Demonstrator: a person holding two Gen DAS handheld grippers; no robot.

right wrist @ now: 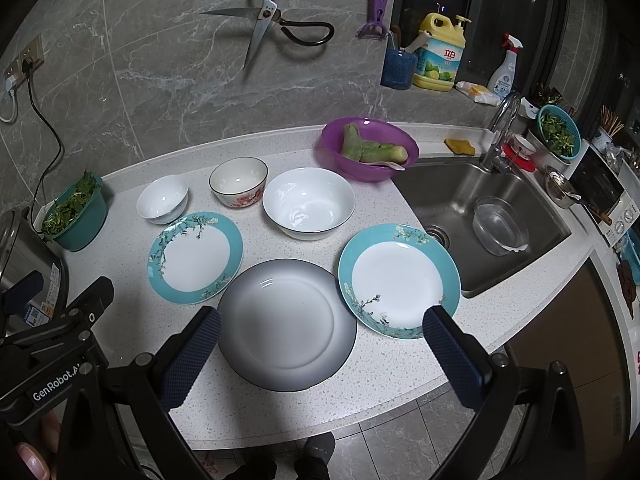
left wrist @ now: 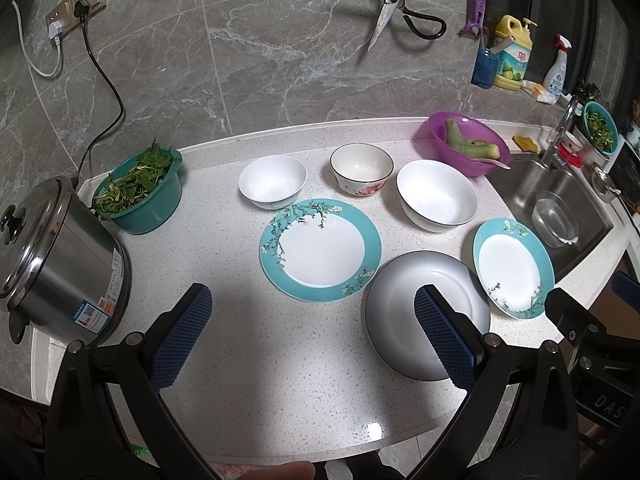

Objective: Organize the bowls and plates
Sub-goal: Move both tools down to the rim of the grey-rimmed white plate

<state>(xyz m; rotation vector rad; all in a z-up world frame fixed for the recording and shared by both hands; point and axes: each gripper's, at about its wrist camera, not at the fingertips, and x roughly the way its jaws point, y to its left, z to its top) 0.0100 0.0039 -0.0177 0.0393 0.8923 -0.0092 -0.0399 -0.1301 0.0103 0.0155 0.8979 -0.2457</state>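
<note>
- Your left gripper (left wrist: 314, 330) is wide open and holds nothing, above bare counter (left wrist: 280, 360) near the front edge.
- Your right gripper (right wrist: 320, 354) is wide open too, over the grey plate (right wrist: 286, 324).
- The grey plate sits between two teal-rimmed plates (right wrist: 195, 257) (right wrist: 399, 280); the right one is near the sink (right wrist: 480, 216) edge.
- Three bowls (right wrist: 309, 202) (right wrist: 238, 181) (right wrist: 162, 199) stand behind.

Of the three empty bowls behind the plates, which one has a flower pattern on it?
The middle bowl, the cream one with a dark rim and red flowers on its outer wall. The small white bowl to its left and the large white bowl to its right are plain.
</note>
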